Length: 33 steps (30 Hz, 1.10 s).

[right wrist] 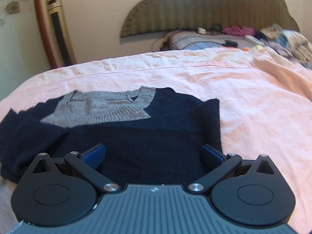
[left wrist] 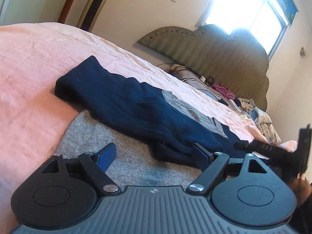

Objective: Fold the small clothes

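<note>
A small knit sweater, grey body with navy sleeves, lies on the pink bedsheet (right wrist: 253, 107). In the right wrist view its grey collar (right wrist: 109, 107) faces away and a navy sleeve (right wrist: 152, 136) is folded across the front. My right gripper (right wrist: 154, 156) is open just above that navy part, holding nothing. In the left wrist view the navy sleeve (left wrist: 120, 101) lies across the grey body (left wrist: 109, 148). My left gripper (left wrist: 154, 156) is open low over the grey knit, empty. The right gripper's black frame (left wrist: 288, 150) shows at the right edge.
A green padded headboard (right wrist: 204, 9) stands at the far end of the bed. Pillows, cables and a heap of loose clothes (right wrist: 282, 37) lie by it. A tall fan or heater (right wrist: 58, 29) stands by the wall on the left. A bright window (left wrist: 249, 9) is behind.
</note>
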{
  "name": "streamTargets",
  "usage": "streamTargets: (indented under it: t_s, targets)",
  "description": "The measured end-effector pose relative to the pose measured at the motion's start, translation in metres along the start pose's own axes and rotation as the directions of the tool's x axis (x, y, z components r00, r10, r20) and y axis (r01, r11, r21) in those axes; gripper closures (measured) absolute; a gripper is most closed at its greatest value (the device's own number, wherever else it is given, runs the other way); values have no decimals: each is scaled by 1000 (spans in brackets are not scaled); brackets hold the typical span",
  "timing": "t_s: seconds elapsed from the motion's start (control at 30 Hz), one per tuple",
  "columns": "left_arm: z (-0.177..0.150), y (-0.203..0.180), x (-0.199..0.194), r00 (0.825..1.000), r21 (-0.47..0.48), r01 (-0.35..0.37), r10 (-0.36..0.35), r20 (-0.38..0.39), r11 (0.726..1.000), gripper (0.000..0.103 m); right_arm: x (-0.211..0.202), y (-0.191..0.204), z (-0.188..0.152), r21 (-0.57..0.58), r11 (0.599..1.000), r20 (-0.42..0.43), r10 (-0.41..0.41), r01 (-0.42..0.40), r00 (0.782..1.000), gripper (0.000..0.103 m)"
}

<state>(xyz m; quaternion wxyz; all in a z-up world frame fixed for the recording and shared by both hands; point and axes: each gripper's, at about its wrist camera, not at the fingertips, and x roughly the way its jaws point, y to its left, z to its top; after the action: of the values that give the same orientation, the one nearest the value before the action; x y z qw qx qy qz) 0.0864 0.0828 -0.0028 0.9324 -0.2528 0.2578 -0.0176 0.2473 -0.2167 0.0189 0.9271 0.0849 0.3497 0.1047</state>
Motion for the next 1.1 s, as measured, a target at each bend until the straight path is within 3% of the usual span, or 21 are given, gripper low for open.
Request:
streamTargets:
  t_s: [0.07, 0.13, 0.2, 0.27, 0.37, 0.47, 0.53, 0.6, 0.73, 0.77, 0.8, 0.83, 0.93, 1.1]
  targets:
    - [1, 0, 2, 1000, -6, 6, -6, 1, 1000, 17, -10, 1, 6, 146, 972, -2, 185, -183, 983, 0]
    - [2, 1, 4, 1000, -11, 12, -12, 1, 1000, 16, -9, 9, 12, 261, 904, -46, 361, -338, 931, 0]
    - [1, 2, 3, 1000, -14, 16, -16, 2, 1000, 16, 4, 23, 12, 342, 848, -124, 468, -405, 875, 2]
    - [1, 2, 3, 1000, -17, 18, -18, 3, 1000, 16, 19, 37, 10, 367, 842, -199, 486, -395, 851, 9]
    - [1, 2, 4, 1000, -19, 19, -19, 4, 1000, 15, 36, 51, 3, 361, 866, -268, 452, -346, 851, 23]
    - [1, 3, 4, 1000, -25, 21, -21, 6, 999, 15, 37, 63, 1, 338, 874, -251, 443, -351, 861, 23]
    - [1, 3, 4, 1000, -30, 25, -25, 6, 999, 15, 36, 68, 2, 329, 867, -241, 460, -374, 854, 29]
    - [1, 3, 4, 1000, -32, 28, -28, 7, 999, 14, 41, 74, 2, 314, 873, -263, 458, -374, 849, 49]
    - [1, 3, 4, 1000, -32, 28, -28, 7, 999, 14, 47, 83, 3, 272, 888, -280, 441, -370, 853, 52]
    - [1, 3, 4, 1000, -32, 28, -28, 7, 999, 14, 47, 84, 3, 270, 890, -281, 439, -368, 854, 58]
    - [1, 3, 4, 1000, -32, 28, -28, 7, 999, 14, 48, 85, 3, 254, 897, -286, 427, -362, 858, 76]
    - [1, 3, 4, 1000, -32, 28, -28, 7, 999, 14, 48, 85, 3, 240, 903, -293, 417, -356, 861, 86]
    - [1, 3, 4, 1000, -34, 29, -29, 7, 999, 14, 39, 82, 8, 211, 898, -254, 431, -385, 866, 88]
    - [1, 3, 4, 1000, -34, 29, -29, 8, 999, 14, 11, 57, 44, 155, 910, -174, 408, -384, 896, 89]
